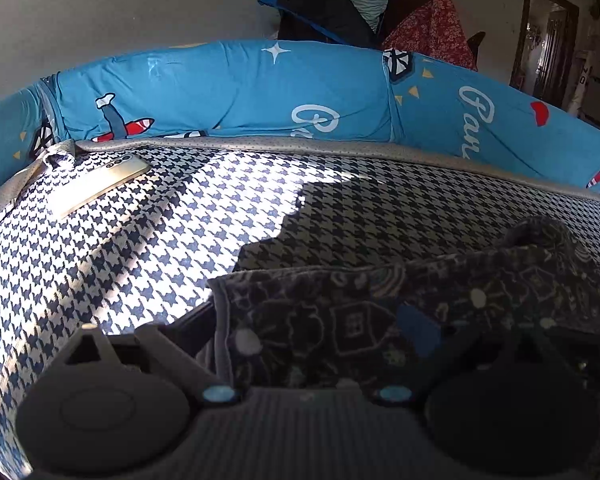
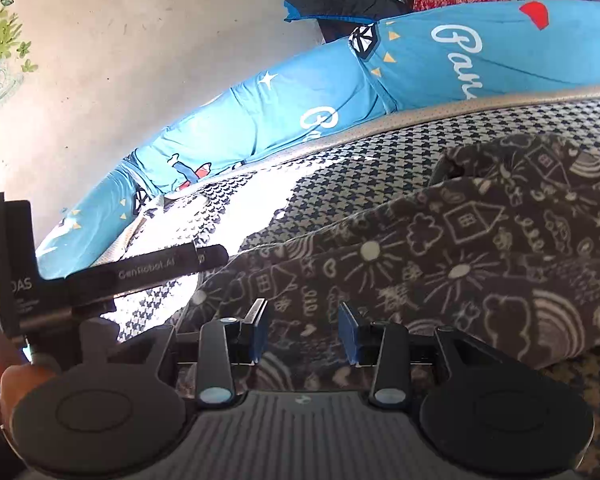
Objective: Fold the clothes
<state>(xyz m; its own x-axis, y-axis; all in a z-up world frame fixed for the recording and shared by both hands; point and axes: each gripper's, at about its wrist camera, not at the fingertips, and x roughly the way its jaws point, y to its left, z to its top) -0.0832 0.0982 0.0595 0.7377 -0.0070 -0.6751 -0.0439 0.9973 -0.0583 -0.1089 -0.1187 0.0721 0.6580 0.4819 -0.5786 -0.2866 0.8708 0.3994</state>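
A dark garment [image 1: 380,312] printed with white doodles of houses and suns lies folded on the houndstooth bed cover [image 1: 140,240]. My left gripper [image 1: 284,328] straddles the garment's near left corner with its jaws wide. The left finger stands off the cloth's edge, so nothing is pinched. In the right wrist view the same garment [image 2: 460,240] spreads ahead and to the right. My right gripper [image 2: 304,328] hovers over its near edge, and the blue pads [image 2: 260,332] are apart with flat fabric showing behind the gap. A finger [image 2: 160,270] of the left gripper reaches in from the left.
A gold phone [image 1: 100,180] lies at the far left of the bed. A blue cartoon-print bumper [image 1: 240,92] lines the back edge. Piled clothes [image 1: 324,4] sit behind it, and a doorway [image 1: 548,40] is at the far right. A person's hand [image 2: 16,380] shows at lower left.
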